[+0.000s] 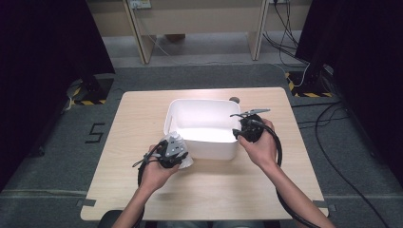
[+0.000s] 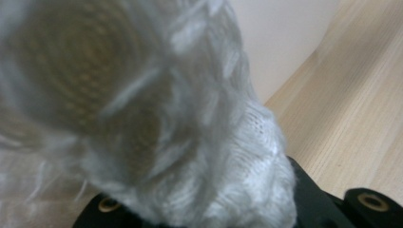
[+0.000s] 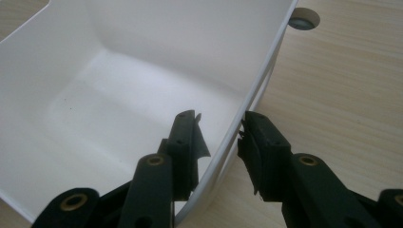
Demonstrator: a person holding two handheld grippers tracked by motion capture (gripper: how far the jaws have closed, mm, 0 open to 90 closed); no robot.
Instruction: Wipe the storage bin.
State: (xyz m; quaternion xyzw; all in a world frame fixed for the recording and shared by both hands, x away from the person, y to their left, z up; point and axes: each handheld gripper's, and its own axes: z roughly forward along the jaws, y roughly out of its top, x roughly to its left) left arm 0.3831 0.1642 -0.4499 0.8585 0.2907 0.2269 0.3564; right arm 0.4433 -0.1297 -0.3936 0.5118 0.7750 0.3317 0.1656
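In the high view the left gripper (image 1: 177,153), at lower centre-left of the frame, is closed on a white knitted cloth (image 1: 184,160) just beside the near left corner of the white tub (image 1: 199,147). The left gripper view shows that cloth (image 2: 199,156) bunched over the jaws, too blurred to say just what it is. At the tub's right wall, the right gripper (image 3: 219,137) straddles the rim (image 3: 247,102), one jaw inside and one outside, pads seemingly apart from it.

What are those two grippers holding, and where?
Left gripper: shut on a white knitted cloth, bunched at its jaws. Right gripper: astride the bin wall, not clearly pinching.
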